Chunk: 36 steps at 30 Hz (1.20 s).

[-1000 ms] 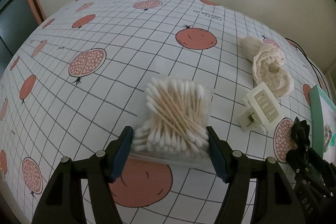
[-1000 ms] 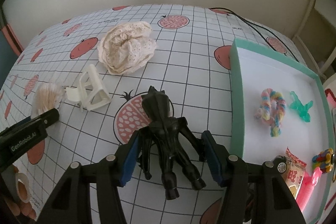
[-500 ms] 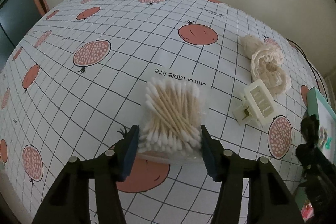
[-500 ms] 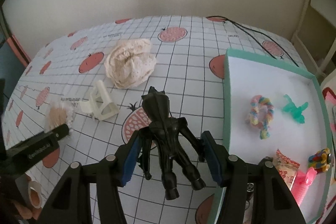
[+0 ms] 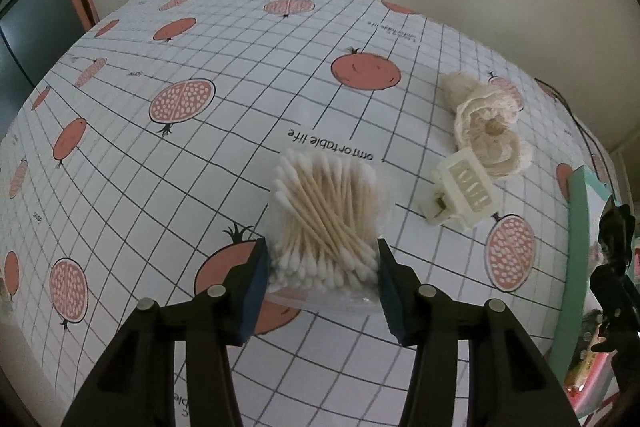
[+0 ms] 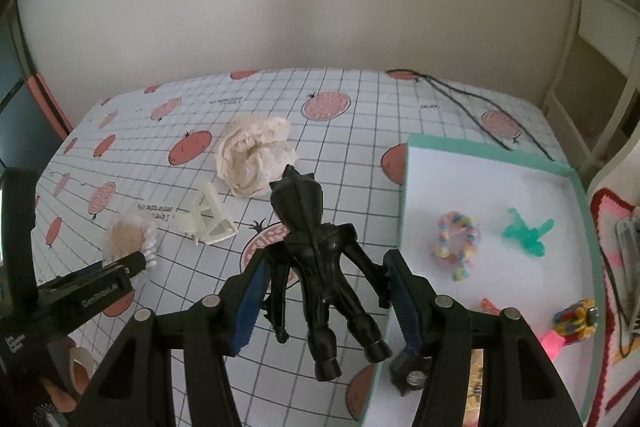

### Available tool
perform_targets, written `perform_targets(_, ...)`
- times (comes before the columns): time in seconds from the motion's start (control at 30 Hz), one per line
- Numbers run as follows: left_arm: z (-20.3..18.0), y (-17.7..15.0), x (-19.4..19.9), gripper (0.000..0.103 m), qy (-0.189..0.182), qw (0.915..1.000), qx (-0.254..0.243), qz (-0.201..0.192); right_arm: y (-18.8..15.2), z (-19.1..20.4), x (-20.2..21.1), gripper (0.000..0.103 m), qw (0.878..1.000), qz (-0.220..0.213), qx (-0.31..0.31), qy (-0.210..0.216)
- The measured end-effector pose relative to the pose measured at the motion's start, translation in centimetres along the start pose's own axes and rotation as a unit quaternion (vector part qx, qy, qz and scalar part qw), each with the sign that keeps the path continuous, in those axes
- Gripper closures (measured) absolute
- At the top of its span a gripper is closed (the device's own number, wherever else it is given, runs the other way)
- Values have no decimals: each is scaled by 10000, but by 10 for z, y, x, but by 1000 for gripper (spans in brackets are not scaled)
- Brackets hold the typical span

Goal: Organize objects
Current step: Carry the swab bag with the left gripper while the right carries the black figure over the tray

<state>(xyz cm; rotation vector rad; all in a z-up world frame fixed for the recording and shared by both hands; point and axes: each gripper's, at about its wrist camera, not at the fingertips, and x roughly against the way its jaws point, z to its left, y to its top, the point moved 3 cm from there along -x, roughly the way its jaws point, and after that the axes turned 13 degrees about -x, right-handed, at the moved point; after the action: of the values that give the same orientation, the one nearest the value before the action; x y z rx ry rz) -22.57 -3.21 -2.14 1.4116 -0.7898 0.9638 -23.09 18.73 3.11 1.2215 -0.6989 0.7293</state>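
Clear plastic wraps the pack of cotton swabs, which we find clamped between the left gripper pads, lifted off the tablecloth. The right gripper grasps the black figure by its torso. The teal tray lies at its 2 o'clock; the hair claw at 10 o'clock.

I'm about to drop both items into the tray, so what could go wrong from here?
The cotton swab pack is soft clear plastic gripped by the left gripper only at its lower end; it may sag or slip. The black figure hangs in the right gripper with legs low, and could catch the teal tray wall.
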Motion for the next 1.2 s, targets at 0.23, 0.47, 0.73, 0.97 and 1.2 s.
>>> perform_targets(0.23, -17, 3, 31, 51, -39, 9993, -128, -337, 5, -24, 22, 42, 9996, -242, -92, -62)
perform_targets(0.47, -44, 10, 56, 51, -77, 9957, -562, -737, 6, -60, 30, 42, 9986, -308, -306, -295)
perform_targets(0.73, -88, 11, 72, 51, -351, 9883, -1033, -1067, 12, -113, 34, 42, 9941, -372, -889, -507)
perform_targets(0.97, -136, 8, 78, 51, -715, 9777, -1505, -1281, 16, -150, 33, 42, 9867, -455, -1405, -682)
perform_targets(1.2, -182, 8, 80, 51, -963, 9654, -1956, -1427, 20, -170, 32, 42, 9807, -565, -1666, -849)
